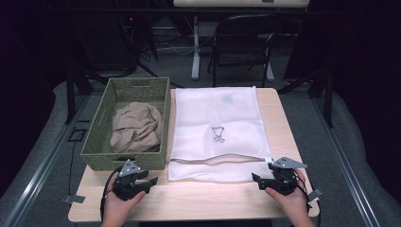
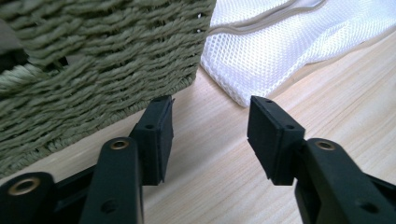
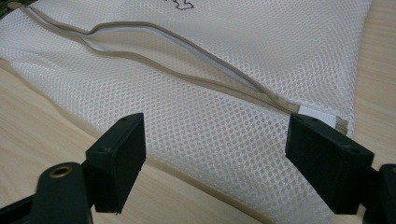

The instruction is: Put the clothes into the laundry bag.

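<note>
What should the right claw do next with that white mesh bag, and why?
Probably ease forward and close on the upper lip of the mesh laundry bag's zipper opening. The right claw stands open, empty, at the bag's near edge, and the opening already gapes.

Basket [image 1: 126, 124] beside bag [image 1: 217, 127], tabletop [image 1: 203, 196] strip free

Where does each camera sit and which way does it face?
High view: above the person's side, looking forward and down on the table; both hands and claws show.
Left gripper view: on the left claw, facing the basket corner; open black jaws show.
Right gripper view: on the right claw, facing the mesh bag opening; open jaws show.
Shared: the mesh bag appears in all three.
</note>
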Action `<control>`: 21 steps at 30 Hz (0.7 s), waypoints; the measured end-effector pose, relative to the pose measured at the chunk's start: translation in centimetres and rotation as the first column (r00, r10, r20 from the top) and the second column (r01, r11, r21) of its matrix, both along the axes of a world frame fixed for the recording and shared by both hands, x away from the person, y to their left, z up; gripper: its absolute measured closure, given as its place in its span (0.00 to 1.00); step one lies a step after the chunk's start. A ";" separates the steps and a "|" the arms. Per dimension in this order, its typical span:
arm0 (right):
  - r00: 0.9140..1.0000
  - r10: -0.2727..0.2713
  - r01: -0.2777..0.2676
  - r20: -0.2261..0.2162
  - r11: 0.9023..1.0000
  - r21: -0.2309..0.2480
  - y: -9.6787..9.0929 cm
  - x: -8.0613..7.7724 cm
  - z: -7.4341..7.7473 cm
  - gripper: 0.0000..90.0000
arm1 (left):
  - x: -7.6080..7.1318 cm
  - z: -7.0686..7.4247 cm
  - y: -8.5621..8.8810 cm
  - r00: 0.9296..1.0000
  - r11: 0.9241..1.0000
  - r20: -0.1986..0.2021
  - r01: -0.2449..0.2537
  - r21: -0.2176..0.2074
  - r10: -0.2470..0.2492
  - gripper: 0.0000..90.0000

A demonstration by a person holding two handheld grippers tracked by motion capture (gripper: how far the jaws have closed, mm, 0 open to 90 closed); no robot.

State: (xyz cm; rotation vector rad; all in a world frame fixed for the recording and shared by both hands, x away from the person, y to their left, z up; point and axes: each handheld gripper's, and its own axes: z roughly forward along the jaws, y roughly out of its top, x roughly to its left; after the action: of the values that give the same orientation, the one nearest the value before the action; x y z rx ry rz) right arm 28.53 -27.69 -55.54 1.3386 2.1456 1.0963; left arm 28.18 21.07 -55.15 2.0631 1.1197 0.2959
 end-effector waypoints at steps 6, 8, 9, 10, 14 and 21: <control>1.000 0.026 -0.026 0.006 1.000 0.003 -0.3 -0.4 -0.3 0.26 | 0.2 0.1 -0.1 1.000 1.000 -0.002 -0.003 -0.011 0.003 0.53; 1.000 0.030 -0.030 0.007 1.000 0.000 -0.3 -0.4 -0.2 0.27 | 0.1 0.1 -0.1 1.000 1.000 -0.012 -0.003 -0.018 0.002 0.53; 0.999 0.038 -0.038 0.014 0.999 0.002 -0.2 -0.4 -0.2 0.27 | 0.1 0.1 -0.1 1.000 1.000 -0.010 -0.002 -0.017 0.002 0.54; 0.998 0.053 -0.052 0.020 0.998 -0.033 0.0 -0.5 -0.1 0.27 | 0.0 0.1 -0.1 1.000 1.000 -0.011 -0.003 -0.018 0.002 0.54; 0.997 0.079 -0.078 0.023 0.995 -0.060 0.6 -0.6 -0.3 0.27 | -0.1 0.3 0.1 1.000 1.000 -0.003 -0.007 -0.021 0.007 0.54; 0.996 0.083 -0.082 0.024 0.995 -0.062 0.6 -0.5 -0.3 0.27 | -0.4 0.5 0.2 1.000 0.999 -0.003 -0.018 -0.033 0.018 0.54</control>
State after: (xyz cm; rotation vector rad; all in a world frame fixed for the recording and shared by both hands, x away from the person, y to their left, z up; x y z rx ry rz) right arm 28.01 -27.04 -55.83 1.2118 2.2143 1.0648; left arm 27.79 21.29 -54.61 2.0261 1.1384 0.2820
